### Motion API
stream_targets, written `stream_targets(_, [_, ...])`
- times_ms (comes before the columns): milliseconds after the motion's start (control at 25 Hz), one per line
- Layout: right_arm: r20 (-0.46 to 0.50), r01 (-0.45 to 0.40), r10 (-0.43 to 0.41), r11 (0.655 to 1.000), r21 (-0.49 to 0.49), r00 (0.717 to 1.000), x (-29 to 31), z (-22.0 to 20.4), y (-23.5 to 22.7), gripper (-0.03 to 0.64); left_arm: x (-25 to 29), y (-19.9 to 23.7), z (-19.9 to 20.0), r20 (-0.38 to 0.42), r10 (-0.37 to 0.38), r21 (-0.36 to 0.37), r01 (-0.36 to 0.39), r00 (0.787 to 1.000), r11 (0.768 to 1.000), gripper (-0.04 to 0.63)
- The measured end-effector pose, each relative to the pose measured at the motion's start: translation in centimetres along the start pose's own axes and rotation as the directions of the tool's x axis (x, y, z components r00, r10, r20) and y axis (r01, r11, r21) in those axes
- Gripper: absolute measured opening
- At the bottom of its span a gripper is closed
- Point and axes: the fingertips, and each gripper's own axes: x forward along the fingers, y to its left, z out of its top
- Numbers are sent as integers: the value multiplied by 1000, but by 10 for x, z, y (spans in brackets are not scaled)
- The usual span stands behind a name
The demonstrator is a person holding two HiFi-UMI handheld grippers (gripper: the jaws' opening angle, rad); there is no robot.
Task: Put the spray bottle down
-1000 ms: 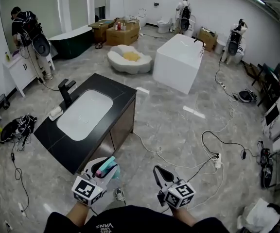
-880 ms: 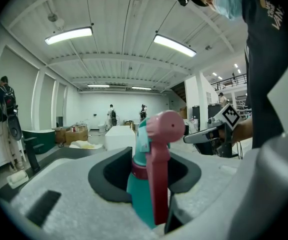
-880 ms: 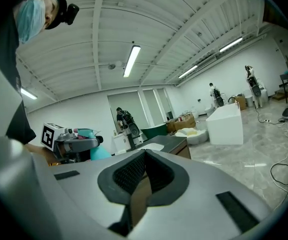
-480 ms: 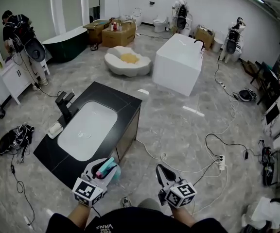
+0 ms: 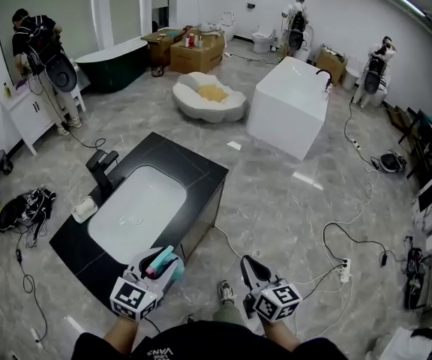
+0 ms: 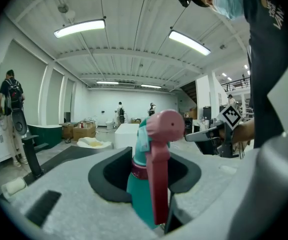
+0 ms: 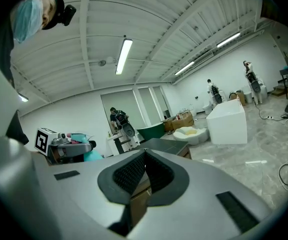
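My left gripper (image 5: pixel 158 263) is shut on a teal spray bottle (image 5: pixel 163 260) with a pink trigger head. In the left gripper view the bottle (image 6: pixel 151 179) stands upright between the jaws, pink head on top. It hangs just short of the near corner of a black vanity counter (image 5: pixel 199 169) with a white sink basin (image 5: pixel 137 205). My right gripper (image 5: pixel 249 265) is beside it on the right, shut with nothing in it; its pads (image 7: pixel 134 174) meet in the right gripper view.
A black faucet (image 5: pixel 101 166) and a small white soap dish (image 5: pixel 85 209) stand at the counter's left side. A white bathtub (image 5: pixel 289 107) and a white shell-shaped seat (image 5: pixel 209 98) lie beyond. Cables (image 5: pixel 336 235) trail across the floor at right. People work along the far walls.
Both grippers have come forward together with the bottle, and the black counter now lies closer beneath them. Neither gripper's jaws have changed.
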Motion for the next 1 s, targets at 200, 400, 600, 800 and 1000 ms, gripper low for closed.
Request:
stream_targets(200, [-16,-66,66,997,-29,998,38,27,-34,3,43,19,17,9,62,-1,-62,998,998,161])
stream_targets(400, [-39,-135,133,990,-42,990,72,45,-72,3,90,33,32,25,123,-9,-123,992,992,160])
stream_targets(600, [-62,-198,194,979,-51,979,93,62,-103,3,123,40,45,35,189,-12,-189,981,982,160])
stream_targets(800, [-99,-261,255,964,-51,962,103,65,-129,3,146,44,39,30,270,-41,-268,962,962,160])
stream_targets(1000, [-120,-277,272,960,-26,955,121,67,-145,3,167,56,31,-1,290,-66,-289,957,955,160])
